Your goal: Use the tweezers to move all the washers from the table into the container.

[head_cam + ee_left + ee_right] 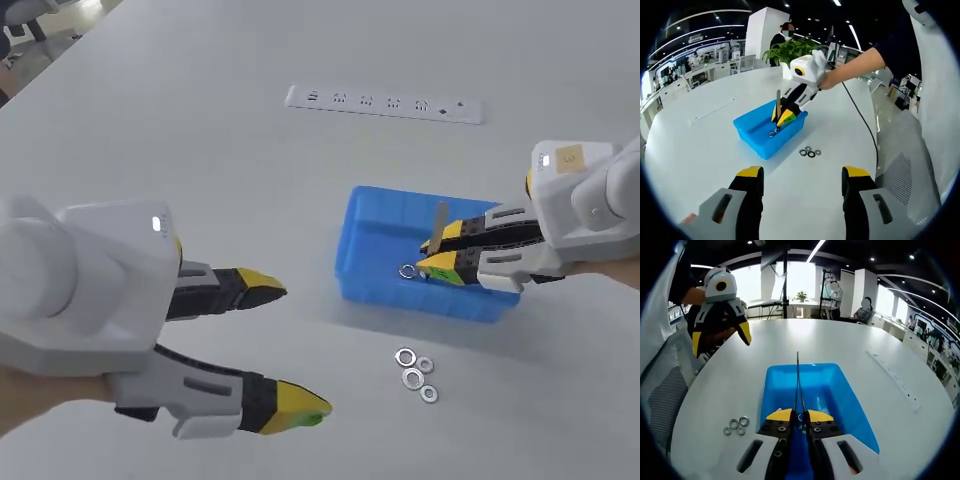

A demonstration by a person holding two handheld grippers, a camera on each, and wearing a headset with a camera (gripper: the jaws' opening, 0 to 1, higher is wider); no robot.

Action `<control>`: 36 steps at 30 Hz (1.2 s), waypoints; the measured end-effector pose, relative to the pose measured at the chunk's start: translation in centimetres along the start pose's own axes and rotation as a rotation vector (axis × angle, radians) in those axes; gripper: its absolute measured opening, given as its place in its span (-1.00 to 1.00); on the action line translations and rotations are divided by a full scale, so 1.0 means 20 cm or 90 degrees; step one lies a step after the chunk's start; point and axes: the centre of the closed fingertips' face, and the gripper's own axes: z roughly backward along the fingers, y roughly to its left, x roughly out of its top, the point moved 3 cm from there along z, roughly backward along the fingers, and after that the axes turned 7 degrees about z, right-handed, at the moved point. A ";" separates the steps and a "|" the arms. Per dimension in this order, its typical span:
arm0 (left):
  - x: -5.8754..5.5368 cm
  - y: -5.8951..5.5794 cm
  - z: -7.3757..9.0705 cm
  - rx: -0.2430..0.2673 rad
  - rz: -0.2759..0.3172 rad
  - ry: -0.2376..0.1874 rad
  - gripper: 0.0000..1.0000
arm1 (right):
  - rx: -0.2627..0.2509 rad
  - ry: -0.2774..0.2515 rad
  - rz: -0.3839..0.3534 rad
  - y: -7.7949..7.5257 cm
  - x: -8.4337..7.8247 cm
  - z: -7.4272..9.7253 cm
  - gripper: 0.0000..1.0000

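In the head view, a white counter (pixel 200 150) holds an open blue plastic container (pixel 400 292). The right tool (pixel 435 262) hangs over it, pressed together on a pair of thin grey metal tweezers (pixel 440 222) that stick up past its tips. One small silver washer (pixel 407 271) lies inside the container, just beside those tips. I cannot tell if the tweezers touch it. Four more small silver ring washers (pixel 415 371) lie bunched on the counter, near the front of the container. The left tool (pixel 285 348) is spread wide over bare counter, apart from them. A long white power strip (pixel 385 103) lies further back.

In the left gripper view, the left tool (pixel 802 175) is spread, with nothing between its tips. Ahead, the four washers (pixel 810 152) lie beside the container (pixel 760 145). The right tool (pixel 782 119) points down into it with the tweezers (pixel 778 100). A green plant (pixel 790 50) stands behind.

In the right gripper view, the right tool (pixel 800 416) pinches the tweezers (pixel 798 380) over the container (pixel 840 405). The washers (pixel 736 426) lie to the left on the counter. The left tool (pixel 722 340) is up beyond them.
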 end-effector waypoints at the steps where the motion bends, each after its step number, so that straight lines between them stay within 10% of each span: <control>1: 0.00 0.00 0.00 -0.001 0.000 0.000 0.37 | 0.000 0.000 -0.001 0.00 0.00 0.00 -0.79; 17: 0.02 0.07 0.03 0.014 -0.008 0.000 0.56 | -0.016 -0.019 -0.003 -0.03 0.08 0.03 -0.79; 31: 0.60 0.18 -0.19 -0.032 -0.129 -0.125 0.25 | -0.019 -0.020 0.007 -0.01 0.13 0.08 -0.79; 36: 0.65 0.13 -0.29 -0.076 -0.136 -0.124 0.12 | -0.017 -0.025 0.011 0.00 0.15 0.09 -0.79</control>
